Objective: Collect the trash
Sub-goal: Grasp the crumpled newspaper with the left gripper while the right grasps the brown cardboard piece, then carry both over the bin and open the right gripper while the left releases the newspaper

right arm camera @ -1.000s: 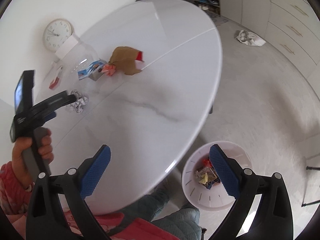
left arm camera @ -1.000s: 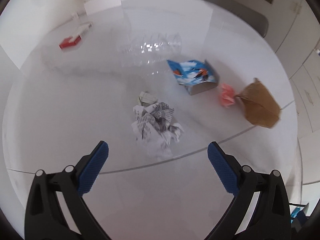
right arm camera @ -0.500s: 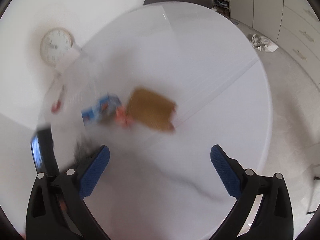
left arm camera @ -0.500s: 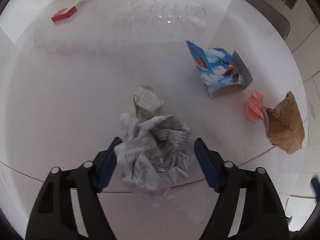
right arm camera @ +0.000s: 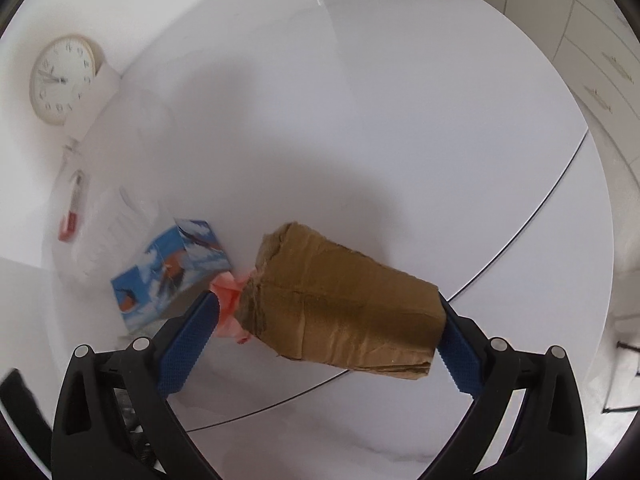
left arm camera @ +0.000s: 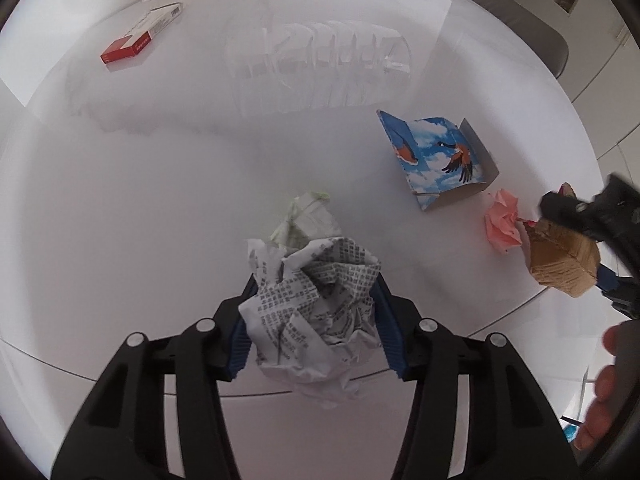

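Already, the newspaper ball [left arm camera: 316, 312] was pinched between the jaws of the left gripper [left arm camera: 314, 322], while the cardboard [right arm camera: 344, 312] lay on the table [right arm camera: 360, 120] between the spread jaws of the right gripper [right arm camera: 320, 340]. A good grasp was judged to call for the right jaws being centred on the cardboard, with the pink wad [right arm camera: 228, 300] touching the left jaw kept out of the bite, and the newspaper ball being squeezed firmly before lifting.

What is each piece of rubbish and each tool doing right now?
Left tool: shut on the crumpled printed newspaper ball.
Right tool: open around the brown crushed cardboard piece.
Blue sky-print box: flap open, on table.
Pink crumpled paper: lying beside the cardboard.
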The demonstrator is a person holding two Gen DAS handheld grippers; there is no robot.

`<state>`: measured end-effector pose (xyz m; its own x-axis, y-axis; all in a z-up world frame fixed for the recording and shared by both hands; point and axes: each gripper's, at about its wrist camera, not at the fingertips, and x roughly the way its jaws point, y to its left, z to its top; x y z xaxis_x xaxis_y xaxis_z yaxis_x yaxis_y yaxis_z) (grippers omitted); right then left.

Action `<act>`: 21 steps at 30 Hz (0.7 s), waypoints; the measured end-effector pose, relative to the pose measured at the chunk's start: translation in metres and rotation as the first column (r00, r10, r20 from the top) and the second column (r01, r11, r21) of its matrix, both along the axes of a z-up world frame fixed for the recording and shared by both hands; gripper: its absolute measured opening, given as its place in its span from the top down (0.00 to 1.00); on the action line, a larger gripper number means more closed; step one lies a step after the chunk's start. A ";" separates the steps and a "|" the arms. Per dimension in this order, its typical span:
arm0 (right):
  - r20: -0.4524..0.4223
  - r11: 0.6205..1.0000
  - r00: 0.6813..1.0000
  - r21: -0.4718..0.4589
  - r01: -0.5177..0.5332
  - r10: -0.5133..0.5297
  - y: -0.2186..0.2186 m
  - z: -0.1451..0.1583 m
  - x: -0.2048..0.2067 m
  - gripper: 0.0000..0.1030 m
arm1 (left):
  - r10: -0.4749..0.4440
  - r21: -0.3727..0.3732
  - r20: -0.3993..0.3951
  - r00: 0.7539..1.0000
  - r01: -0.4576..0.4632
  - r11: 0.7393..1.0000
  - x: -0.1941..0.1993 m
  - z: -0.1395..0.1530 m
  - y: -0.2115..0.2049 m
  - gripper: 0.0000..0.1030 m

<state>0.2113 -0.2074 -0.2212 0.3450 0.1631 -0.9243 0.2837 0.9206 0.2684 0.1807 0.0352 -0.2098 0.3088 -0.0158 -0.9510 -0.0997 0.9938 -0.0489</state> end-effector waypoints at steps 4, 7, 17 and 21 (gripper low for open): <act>0.026 0.999 1.000 0.037 0.000 -0.001 -0.008 0.000 -0.004 0.23 | -0.004 -0.012 0.007 1.000 0.004 1.000 -0.002 0.008 0.002 0.50; 0.031 0.998 1.000 0.060 0.001 -0.003 -0.017 0.001 -0.006 0.29 | -0.018 -0.004 0.024 1.000 0.018 1.000 -0.006 0.015 0.001 0.50; 0.108 0.991 0.994 0.132 0.012 -0.026 -0.046 0.028 -0.049 0.30 | -0.125 -0.016 0.080 0.989 0.126 0.992 -0.030 0.046 -0.013 0.50; 0.130 0.992 0.991 0.129 0.014 -0.030 -0.060 0.044 -0.091 0.30 | -0.204 -0.048 0.094 0.974 0.209 0.977 -0.051 0.061 -0.028 0.50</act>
<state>0.1207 -0.2672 -0.1767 0.4673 0.2676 -0.8426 0.2579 0.8704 0.4194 0.1299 0.0072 -0.1490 0.3760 -0.1415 -0.9157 0.1148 0.9878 -0.1055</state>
